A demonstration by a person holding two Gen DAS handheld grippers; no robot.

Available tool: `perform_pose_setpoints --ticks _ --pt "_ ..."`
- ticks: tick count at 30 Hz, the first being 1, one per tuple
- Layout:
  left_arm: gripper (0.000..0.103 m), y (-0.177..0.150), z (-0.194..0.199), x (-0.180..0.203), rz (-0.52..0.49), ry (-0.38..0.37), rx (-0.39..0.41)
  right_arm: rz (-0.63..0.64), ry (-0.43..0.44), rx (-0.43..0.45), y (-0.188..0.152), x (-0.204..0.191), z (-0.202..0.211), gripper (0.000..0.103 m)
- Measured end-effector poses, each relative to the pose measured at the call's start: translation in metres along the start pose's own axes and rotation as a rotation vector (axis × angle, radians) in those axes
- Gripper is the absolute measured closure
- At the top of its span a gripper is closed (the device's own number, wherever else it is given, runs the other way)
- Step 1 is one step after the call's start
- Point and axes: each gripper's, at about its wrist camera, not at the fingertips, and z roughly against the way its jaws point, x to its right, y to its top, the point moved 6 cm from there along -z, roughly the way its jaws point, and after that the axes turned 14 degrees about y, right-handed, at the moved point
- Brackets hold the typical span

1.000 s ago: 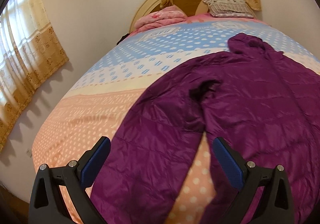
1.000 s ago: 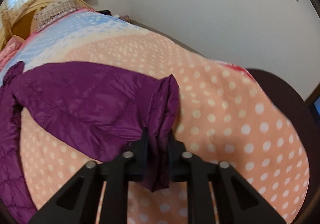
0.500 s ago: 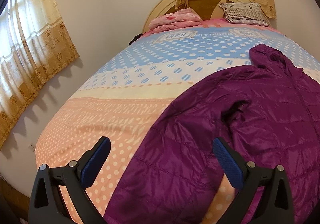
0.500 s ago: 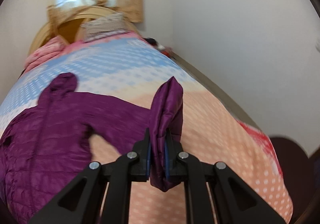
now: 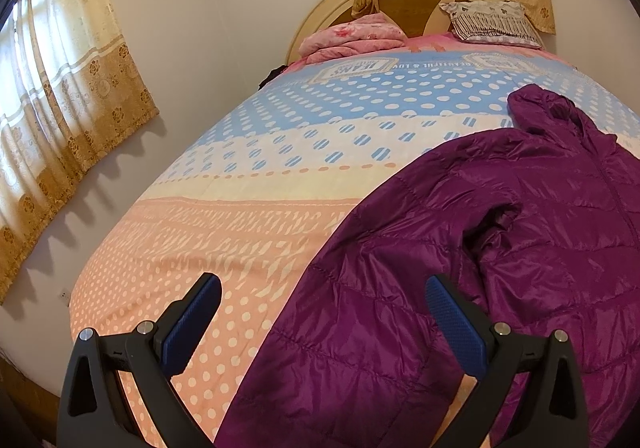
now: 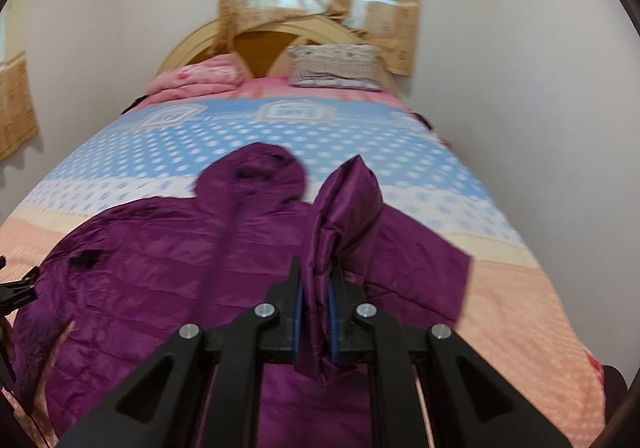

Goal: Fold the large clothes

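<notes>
A purple hooded puffer jacket [image 6: 168,272] lies front up on the bed, hood toward the headboard. My right gripper [image 6: 316,312] is shut on the cuff of its right sleeve [image 6: 344,215] and holds it up over the jacket's body. In the left wrist view the jacket [image 5: 520,248] fills the right side, its left sleeve [image 5: 340,348] running down toward me. My left gripper [image 5: 320,320] is open and empty, hovering above that sleeve with the sleeve between its fingers' line.
The bed has a dotted peach, cream and blue quilt [image 5: 240,232]. A folded pink blanket [image 5: 352,35] and a pillow [image 5: 492,19] lie by the headboard. Walls close both sides of the bed; curtains [image 5: 60,95] hang at left.
My right gripper has swung the sleeve cuff leftward, from out over the bed's right side to above the jacket's body. My left gripper drifted left, still open.
</notes>
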Motion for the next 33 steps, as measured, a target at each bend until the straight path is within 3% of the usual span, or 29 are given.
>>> perform_pose_setpoints --ticks 13,24,26,27,28,29,33 --pt "0.001 -0.008 -0.023 -0.006 -0.020 0.060 -0.005 0.106 0.175 -0.096 -0.024 -0.107 -0.098 0.092" --pt "0.001 -0.011 -0.034 -0.007 -0.028 0.096 -0.027 0.130 0.292 -0.168 -0.052 -0.157 -0.146 0.091" --pt "0.001 -0.010 -0.034 -0.008 -0.023 0.107 -0.031 0.127 0.335 -0.184 -0.056 -0.164 -0.151 0.079" --pt "0.001 -0.008 -0.034 -0.008 -0.019 0.112 -0.032 0.129 0.366 -0.201 -0.058 -0.167 -0.152 0.068" --pt "0.001 -0.006 -0.033 -0.009 -0.015 0.119 -0.033 0.134 0.398 -0.219 -0.061 -0.170 -0.150 0.034" --pt "0.001 -0.005 -0.031 -0.010 -0.012 0.123 -0.031 0.148 0.416 -0.205 -0.062 -0.173 -0.141 0.024" --pt "0.001 0.005 -0.021 -0.009 -0.008 0.131 -0.009 0.216 0.389 -0.107 -0.057 -0.160 -0.087 0.024"
